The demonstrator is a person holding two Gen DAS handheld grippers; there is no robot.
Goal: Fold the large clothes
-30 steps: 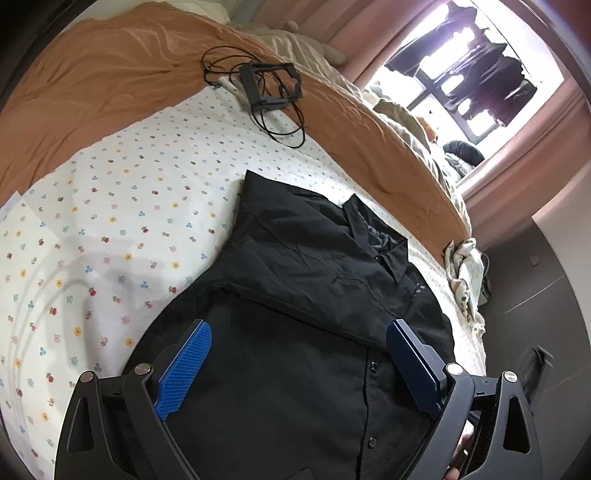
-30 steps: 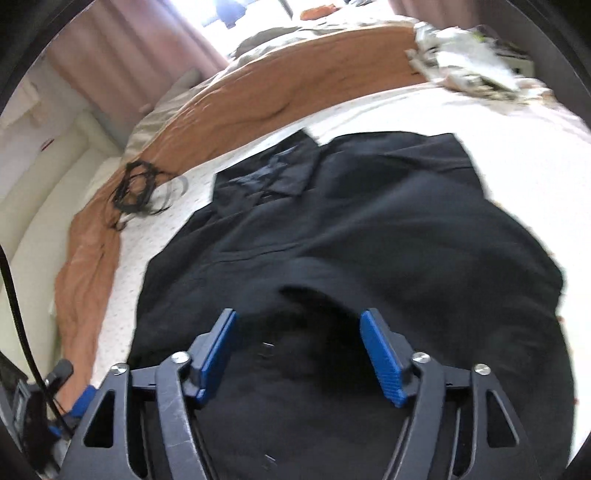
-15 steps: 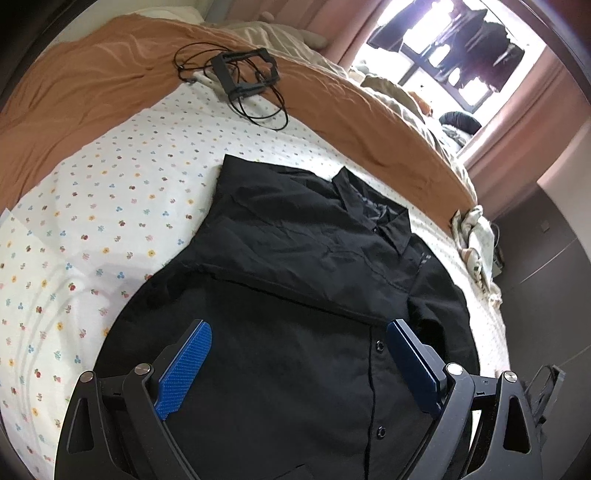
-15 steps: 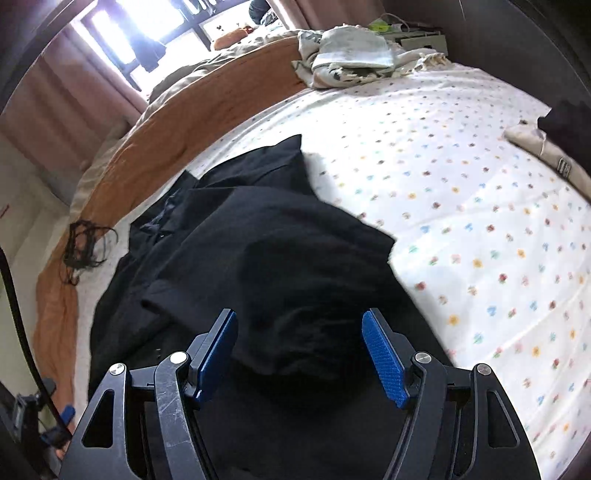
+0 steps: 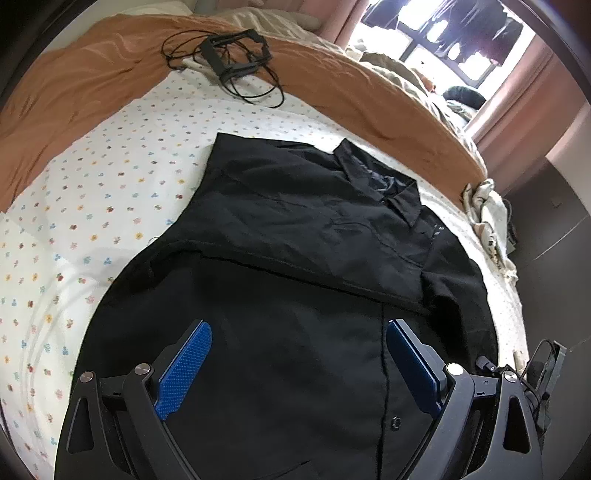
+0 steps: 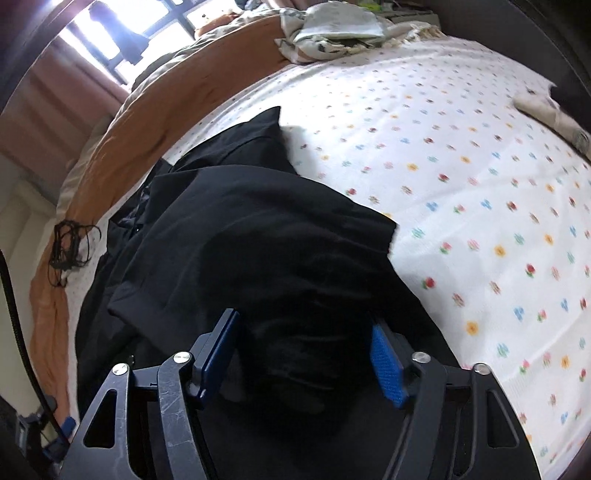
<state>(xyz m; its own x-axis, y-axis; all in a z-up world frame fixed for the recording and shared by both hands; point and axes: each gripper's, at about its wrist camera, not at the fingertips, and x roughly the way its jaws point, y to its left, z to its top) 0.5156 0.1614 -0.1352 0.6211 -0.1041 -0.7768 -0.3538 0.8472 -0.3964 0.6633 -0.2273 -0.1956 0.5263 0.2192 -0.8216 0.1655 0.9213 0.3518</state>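
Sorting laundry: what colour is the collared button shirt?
Black shirt, clearest in the left wrist view.

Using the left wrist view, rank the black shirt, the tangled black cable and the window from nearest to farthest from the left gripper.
From the left gripper:
1. Black shirt, spread on the bed directly below and ahead.
2. Tangled black cable, far upper left, at the orange blanket's edge.
3. Window, upper right, beyond the bed.

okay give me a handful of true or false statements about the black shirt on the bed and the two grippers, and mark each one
1. The black collared button shirt lies on a white flower-print bedsheet. True.
2. The left gripper is clamped shut on the shirt. False: its jaws stand wide apart, gripping nothing.
3. Black shirt fabric lies between the right gripper fingers, whose jaws have just been closing. True.
4. The tangled black cable rests on the shirt. False: it lies apart, by the orange blanket.
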